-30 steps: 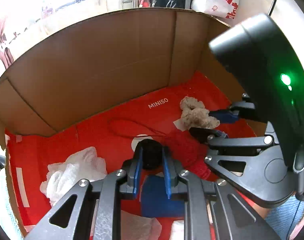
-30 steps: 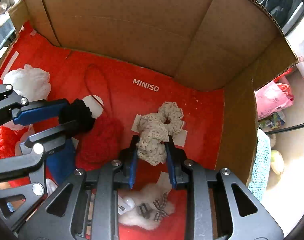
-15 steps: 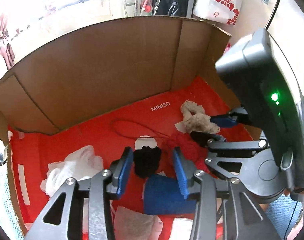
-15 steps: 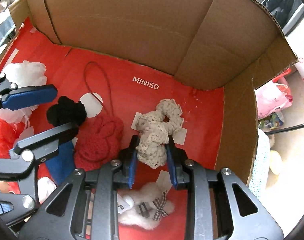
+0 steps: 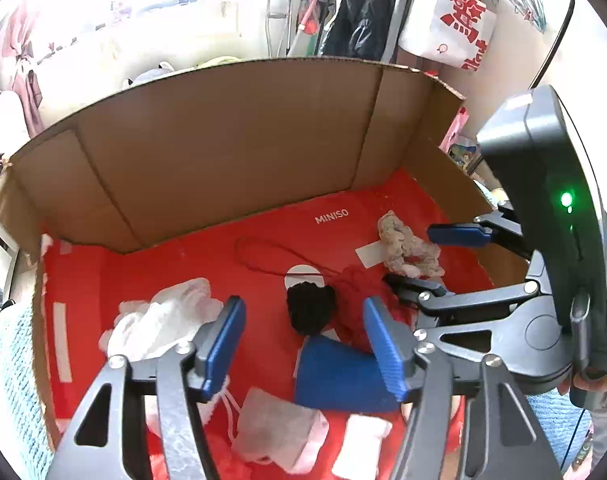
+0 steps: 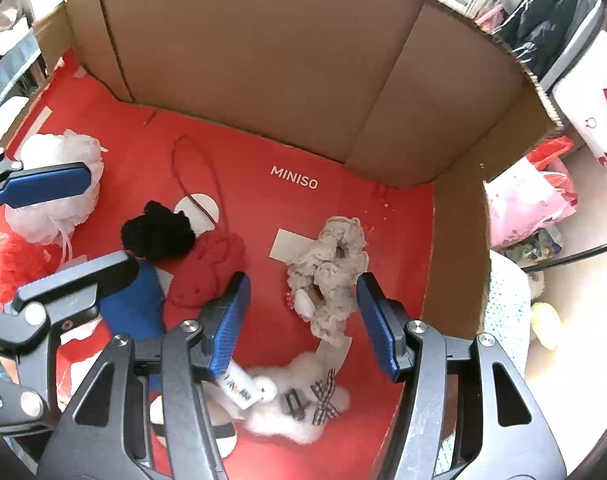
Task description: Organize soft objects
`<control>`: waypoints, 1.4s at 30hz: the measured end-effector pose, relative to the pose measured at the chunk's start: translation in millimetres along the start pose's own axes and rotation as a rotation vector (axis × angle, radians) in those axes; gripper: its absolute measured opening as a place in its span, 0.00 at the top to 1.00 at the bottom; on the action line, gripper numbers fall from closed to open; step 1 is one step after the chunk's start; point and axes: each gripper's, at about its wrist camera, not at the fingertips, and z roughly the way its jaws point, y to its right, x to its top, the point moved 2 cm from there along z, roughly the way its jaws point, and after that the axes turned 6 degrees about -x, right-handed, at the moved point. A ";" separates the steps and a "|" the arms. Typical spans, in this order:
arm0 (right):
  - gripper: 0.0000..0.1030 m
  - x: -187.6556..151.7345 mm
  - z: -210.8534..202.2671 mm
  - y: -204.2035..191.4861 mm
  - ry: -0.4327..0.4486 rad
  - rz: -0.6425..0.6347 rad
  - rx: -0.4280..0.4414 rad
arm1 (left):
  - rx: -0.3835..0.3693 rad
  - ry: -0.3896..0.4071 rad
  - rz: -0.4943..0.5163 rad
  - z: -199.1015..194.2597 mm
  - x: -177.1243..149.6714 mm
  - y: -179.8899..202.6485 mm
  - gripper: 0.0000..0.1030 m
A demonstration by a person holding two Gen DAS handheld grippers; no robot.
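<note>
Inside the cardboard box [image 5: 231, 148], seen from the left wrist camera, the left gripper [image 5: 303, 338] hung with its blue fingers [image 5: 223, 340] spread wide and nothing between them. A black scrunchie [image 5: 310, 309] lay on the red liner [image 5: 163, 264] of the box, just beyond the gap between those fingers and free of both. Touching the scrunchie on its right was a red knitted piece [image 5: 363, 292], and just nearer the camera than the scrunchie lay a blue cloth [image 5: 339, 376]. Left of the scrunchie, well apart from it, sat a white mesh puff [image 5: 159, 320]. A beige scrunchie [image 5: 407, 246] lay farther right, near the box's right wall, with the right gripper [image 5: 435, 260] standing open around its near side.

From the right wrist camera, the right gripper [image 6: 301, 318] was likewise spread, its fingers [image 6: 377, 330] clear of the beige scrunchie [image 6: 335, 268], which rested on the red liner [image 6: 343, 200] between and just beyond the fingertips, over a white label [image 6: 289, 245]. Left of the beige scrunchie lay the red knitted piece [image 6: 207, 268], with the black scrunchie [image 6: 157, 232] touching its upper left edge. The left gripper [image 6: 63, 224] showed at the left, open, one finger above the black scrunchie and one below. Nearer the camera than the beige scrunchie lay a white fluffy clip with a checked bow [image 6: 303, 408]. The white mesh puff [image 6: 59, 196] sat far to the left.
</note>
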 end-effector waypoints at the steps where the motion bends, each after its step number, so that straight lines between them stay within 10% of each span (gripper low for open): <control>1: 0.47 -1.5 -3.7 -0.1 0.006 0.003 -0.001 | 0.003 0.005 -0.001 -4.5 -1.1 0.4 0.34; 20: 0.19 -66.6 -108.4 2.6 0.216 0.089 0.045 | 0.052 0.198 -0.071 -109.4 -60.0 15.9 0.01; 42: 0.16 -128.7 -77.3 -8.4 0.396 0.219 0.065 | 0.151 0.292 -0.051 -76.6 -120.4 4.2 0.00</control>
